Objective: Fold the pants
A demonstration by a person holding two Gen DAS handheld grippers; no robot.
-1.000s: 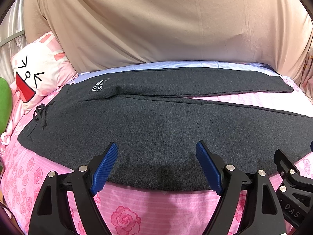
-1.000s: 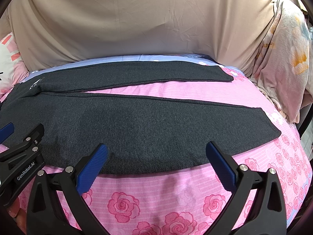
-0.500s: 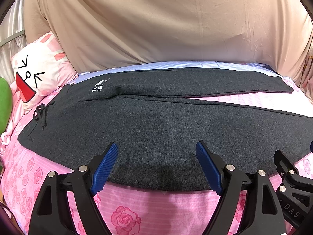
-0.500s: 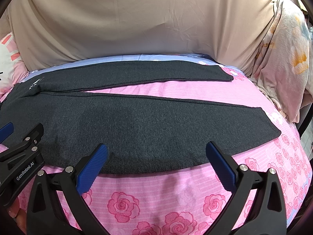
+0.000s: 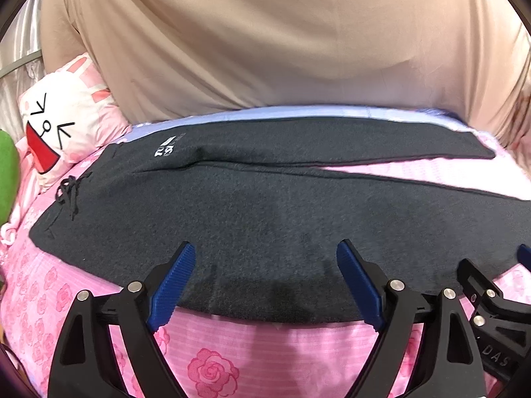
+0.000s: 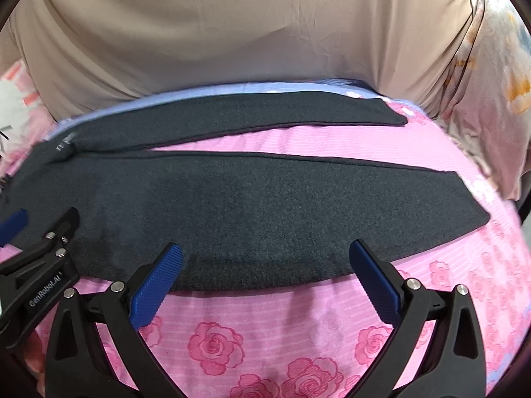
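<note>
Pants (image 5: 265, 205) spread flat on the bed (image 5: 252, 351), both grippers poised at the near edge.

Compared with half a second ago, almost nothing differs: the dark grey pants lie unmoved, and the left gripper (image 5: 265, 255) and right gripper (image 6: 265, 252) sit a touch farther in over the near hem edge, jaws still spread wide and holding nothing. The pants' long axis runs left to right across the pink rose-print sheet, waistband and drawstring (image 5: 68, 192) toward the cartoon pillow (image 5: 66, 122) on the left, both legs pointing right and splayed apart in a narrow V. A beige cover (image 6: 249, 26) hangs behind.
</note>
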